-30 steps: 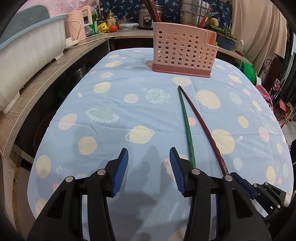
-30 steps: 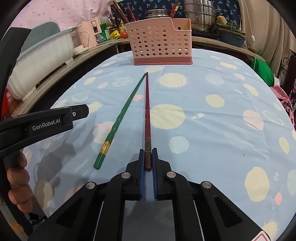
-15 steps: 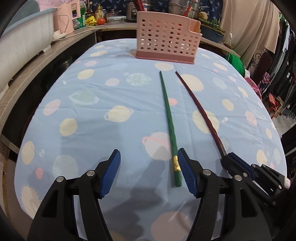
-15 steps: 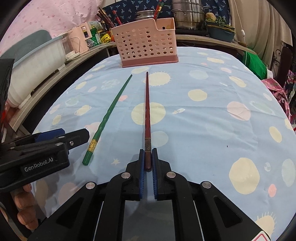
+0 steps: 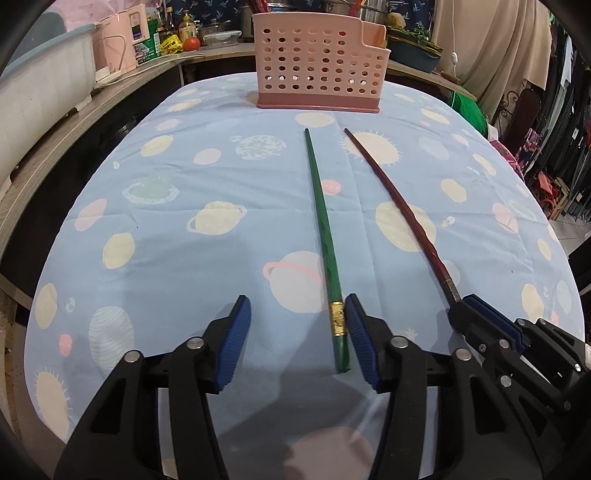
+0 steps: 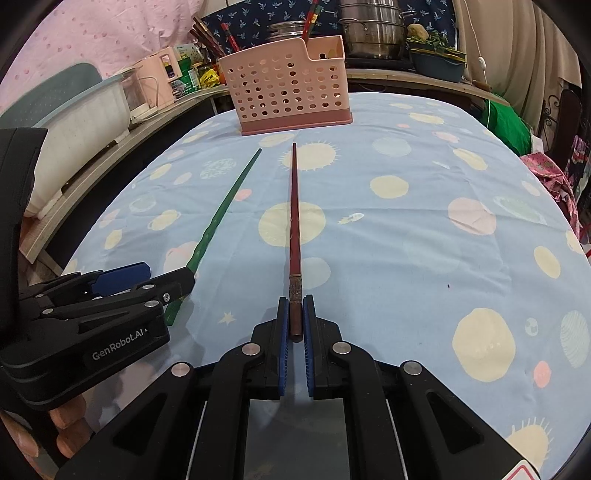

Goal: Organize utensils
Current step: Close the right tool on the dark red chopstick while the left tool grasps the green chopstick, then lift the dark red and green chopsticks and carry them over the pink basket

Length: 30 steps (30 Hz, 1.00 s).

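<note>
Room: you are working in a cluttered kitchen corner, with steel pots (image 6: pixel 373 33), a pink appliance (image 5: pixel 118 44) and a white tub (image 5: pixel 40 88) sitting on the wooden counter (image 5: pixel 55 129) along the left and far sides.
Surface: you are leaning over a table draped in a blue planet-print cloth (image 5: pixel 207 184).
Utensil holder: the pink perforated utensil holder (image 5: pixel 319 68) is standing upright at the far end of the cloth.
Green chopstick: the green chopstick (image 5: pixel 323 236) is lying flat, thin tip toward the holder, its gold-banded thick end reaching between your left fingers, close against the right pad (image 5: pixel 360 339).
Left gripper: your left gripper (image 5: pixel 295 332) is closing its jaws around that thick end; the left pad is standing clear of it.
Red chopstick: the dark red chopstick (image 6: pixel 294 221) is stretching from your right gripper toward the holder, just right of the green one.
Right gripper: your right gripper (image 6: pixel 295 325) is pinching the red chopstick's near end tightly.
</note>
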Motion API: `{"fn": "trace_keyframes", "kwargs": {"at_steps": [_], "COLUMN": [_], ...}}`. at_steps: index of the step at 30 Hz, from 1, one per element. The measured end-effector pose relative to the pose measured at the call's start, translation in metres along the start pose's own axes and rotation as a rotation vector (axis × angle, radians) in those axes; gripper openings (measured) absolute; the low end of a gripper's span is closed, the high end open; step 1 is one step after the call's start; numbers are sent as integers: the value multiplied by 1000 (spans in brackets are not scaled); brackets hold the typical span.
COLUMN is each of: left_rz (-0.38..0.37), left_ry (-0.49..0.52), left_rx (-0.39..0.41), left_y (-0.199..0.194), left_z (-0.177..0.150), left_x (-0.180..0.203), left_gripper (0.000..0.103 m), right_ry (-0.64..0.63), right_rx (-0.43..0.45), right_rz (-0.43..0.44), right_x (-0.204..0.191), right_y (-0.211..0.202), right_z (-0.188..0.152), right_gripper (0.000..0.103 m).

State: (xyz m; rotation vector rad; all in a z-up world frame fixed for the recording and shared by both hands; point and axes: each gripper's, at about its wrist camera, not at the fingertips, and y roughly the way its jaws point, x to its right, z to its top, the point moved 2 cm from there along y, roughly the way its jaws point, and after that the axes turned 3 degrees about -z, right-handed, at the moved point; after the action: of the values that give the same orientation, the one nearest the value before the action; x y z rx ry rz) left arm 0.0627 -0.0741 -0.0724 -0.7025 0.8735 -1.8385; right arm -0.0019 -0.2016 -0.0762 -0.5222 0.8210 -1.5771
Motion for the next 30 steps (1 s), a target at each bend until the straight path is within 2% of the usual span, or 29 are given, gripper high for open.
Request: {"fn": "trace_keyframes", "kwargs": {"at_steps": [2, 7, 10, 20, 30], "left_rz": [0, -17, -18, -33, -47], "left_ry": [7, 14, 16, 13, 3], "left_rx": [2, -4, -9, -38, 13], "left_y": [0, -1, -1, -3, -32], "left_z": [0, 0, 0, 1, 18], "left_x": [1, 3, 4, 4, 1], "left_gripper": [34, 11, 7, 7, 7], "right_ry": [0, -1, -1, 10, 43], "right_rx": [0, -1, -2, 22, 116], "right_rz": [0, 2, 4, 27, 57], "right_x": [0, 0, -1, 0, 7], "right_y": [-1, -1, -1, -17, -54], "right_z": [-1, -1, -1, 5, 40], "right_gripper": [7, 7, 7, 7, 7]}}
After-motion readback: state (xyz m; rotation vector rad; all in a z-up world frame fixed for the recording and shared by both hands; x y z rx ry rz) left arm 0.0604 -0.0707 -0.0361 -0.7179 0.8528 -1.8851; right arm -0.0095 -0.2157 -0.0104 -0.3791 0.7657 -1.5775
